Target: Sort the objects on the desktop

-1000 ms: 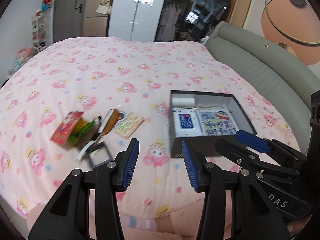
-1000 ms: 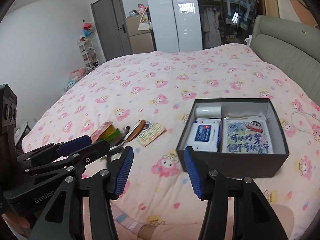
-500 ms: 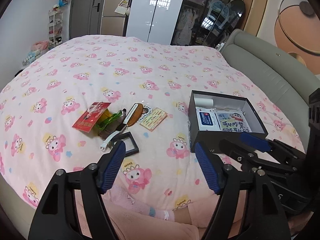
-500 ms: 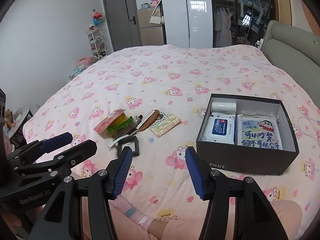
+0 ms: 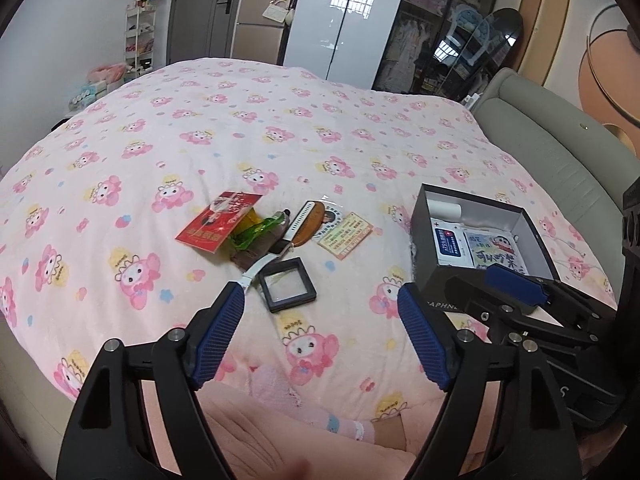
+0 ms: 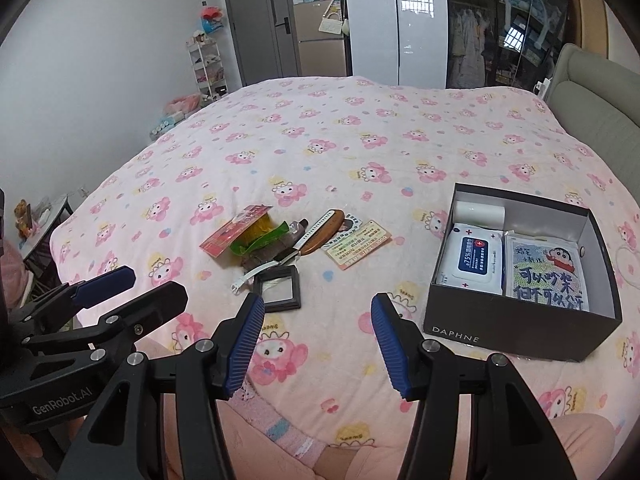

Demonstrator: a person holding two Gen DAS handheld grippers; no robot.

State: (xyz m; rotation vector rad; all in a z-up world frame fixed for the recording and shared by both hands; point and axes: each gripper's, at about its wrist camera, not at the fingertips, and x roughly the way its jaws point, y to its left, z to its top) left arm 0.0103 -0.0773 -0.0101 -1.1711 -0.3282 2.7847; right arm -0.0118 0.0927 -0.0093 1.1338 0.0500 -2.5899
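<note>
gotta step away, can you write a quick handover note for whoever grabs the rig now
Left hand-held gripper: jaws opening, nothing between them.
Right hand-held gripper: open, holding nothing.
Dark box on the bed: wipes pack, cartoon pouch and white roll already inside.
Left to sort, in a loose pile: red packet, comb, card, small black frame.

— What sort of place is this?
— A bedroom in a home. A wide bed (image 6: 360,140) with a pink cartoon-print blanket fills it, with a padded grey headboard (image 6: 600,92) along its right edge.
— Anything else?
— A glossy white wardrobe (image 6: 416,20), a glass-fronted closet of hanging clothes (image 5: 424,40), and a shelf rack with plush toys (image 6: 206,60).
</note>
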